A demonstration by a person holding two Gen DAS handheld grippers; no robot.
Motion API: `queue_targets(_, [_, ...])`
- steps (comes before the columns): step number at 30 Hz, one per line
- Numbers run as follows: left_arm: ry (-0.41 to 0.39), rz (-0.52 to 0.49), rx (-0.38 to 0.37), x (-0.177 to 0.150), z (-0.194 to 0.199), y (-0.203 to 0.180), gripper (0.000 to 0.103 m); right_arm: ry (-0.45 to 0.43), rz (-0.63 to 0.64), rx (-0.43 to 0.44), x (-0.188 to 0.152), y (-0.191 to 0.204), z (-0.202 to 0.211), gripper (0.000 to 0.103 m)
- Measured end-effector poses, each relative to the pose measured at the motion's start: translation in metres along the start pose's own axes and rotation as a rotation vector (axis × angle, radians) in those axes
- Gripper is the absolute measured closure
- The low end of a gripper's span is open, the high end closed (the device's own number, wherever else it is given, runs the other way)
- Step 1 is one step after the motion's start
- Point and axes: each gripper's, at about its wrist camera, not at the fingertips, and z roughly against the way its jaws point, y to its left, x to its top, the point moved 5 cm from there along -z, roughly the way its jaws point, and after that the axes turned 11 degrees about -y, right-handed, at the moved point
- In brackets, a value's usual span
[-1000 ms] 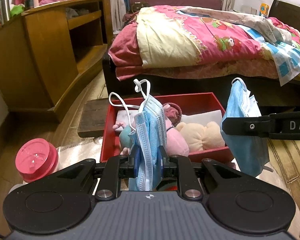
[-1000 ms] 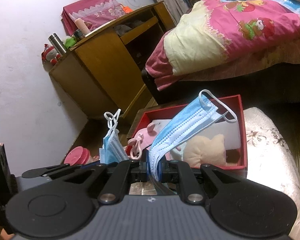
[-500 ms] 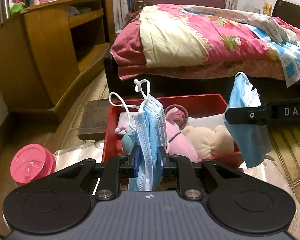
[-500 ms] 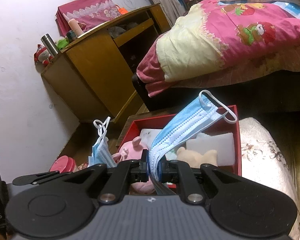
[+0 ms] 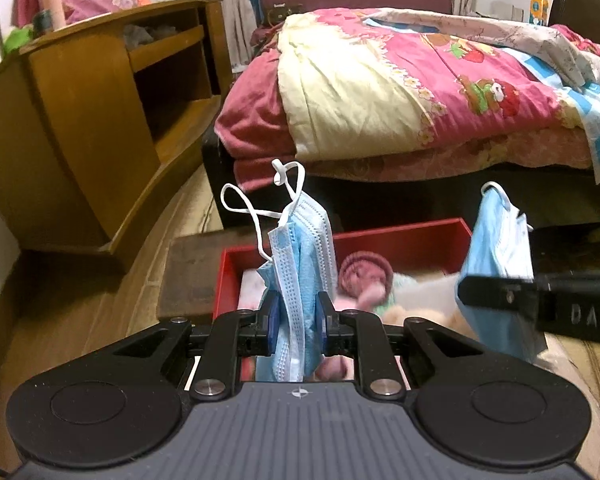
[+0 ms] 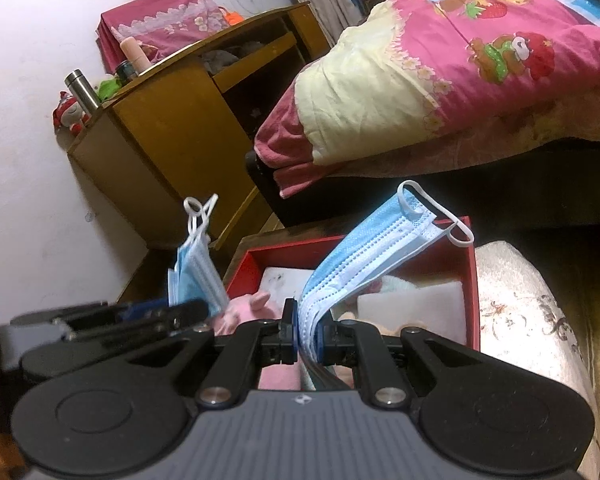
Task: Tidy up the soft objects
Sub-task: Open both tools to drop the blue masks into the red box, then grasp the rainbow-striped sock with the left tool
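A folded blue face mask [image 5: 300, 280] is clamped between the pads of the left tongs [image 5: 296, 316], which are closed down almost fully on it; its white ear loops [image 5: 260, 208] stand up above the jaws. A second blue mask [image 6: 364, 256] is pinched in the right tongs [image 6: 308, 340], which are shut tight on the thin fabric, the mask slanting up and to the right with one loop [image 6: 456, 232] at its far end. Both masks are held above the near edge of the red box [image 6: 474, 280], the landmark here. Inside the box a pink plush toy [image 6: 252, 308], a beige plush toy [image 5: 440, 316] and a white pad [image 6: 416, 312] are seen. Beyond the box a bed [image 5: 420, 92] with a pink quilt is seen; to the box's left stands a wooden cabinet [image 5: 80, 120]. In the left view the right tongs are seen to the right of the box, with the second mask hanging from them.
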Motion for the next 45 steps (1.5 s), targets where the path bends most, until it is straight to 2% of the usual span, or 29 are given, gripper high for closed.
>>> queue_targets(4, [0.022,-0.024,0.005,0.011,-0.027,-0.003,0.086,0.005,-0.012,-0.011,0.003,-0.010,-0.013,0.103])
queue_targets(10, [0.066,-0.122,-0.003,0.023,-0.054,-0.018,0.082,0.025,-0.042,0.002,0.000,-0.019,-0.035,0.103])
queue_targets(12, [0.067,-0.129,-0.005,0.024,-0.058,-0.020,0.075,0.042,-0.044,-0.003,-0.003,-0.021,-0.041,0.103])
queue_targets(13, [0.068,-0.134,-0.012,0.024,-0.060,-0.022,0.066,0.041,-0.044,-0.007,-0.005,-0.022,-0.042,0.103])
queue_targets(14, [0.066,-0.136,-0.013,0.024,-0.060,-0.024,0.049,0.040,-0.041,-0.006,-0.005,-0.022,-0.042,0.103])
queue_targets(16, [0.050,-0.139,-0.001,0.024,-0.059,-0.026,0.034,0.033,-0.035,-0.015,-0.004,-0.024,-0.042,0.094])
queue_targets(17, [0.042,-0.141,0.005,0.025,-0.058,-0.026,0.033,0.024,-0.037,-0.024,-0.003,-0.025,-0.041,0.091])
queue_targets(26, [0.040,-0.055,-0.020,0.024,-0.022,-0.013,0.030,-0.004,-0.055,-0.038,0.007,-0.024,-0.020,0.091])
queue_targets(33, [0.039,-0.065,-0.043,0.007,0.015,-0.019,0.030,-0.013,-0.056,-0.027,0.006,-0.006,0.010,0.086])
queue_targets(41, [0.024,-0.028,-0.058,-0.017,0.054,-0.017,0.028,-0.002,-0.048,-0.022,-0.013,0.007,0.051,0.085])
queue_targets(45, [0.030,0.001,-0.066,-0.037,0.071,-0.014,0.026,0.019,-0.043,-0.025,-0.028,0.012,0.065,0.081])
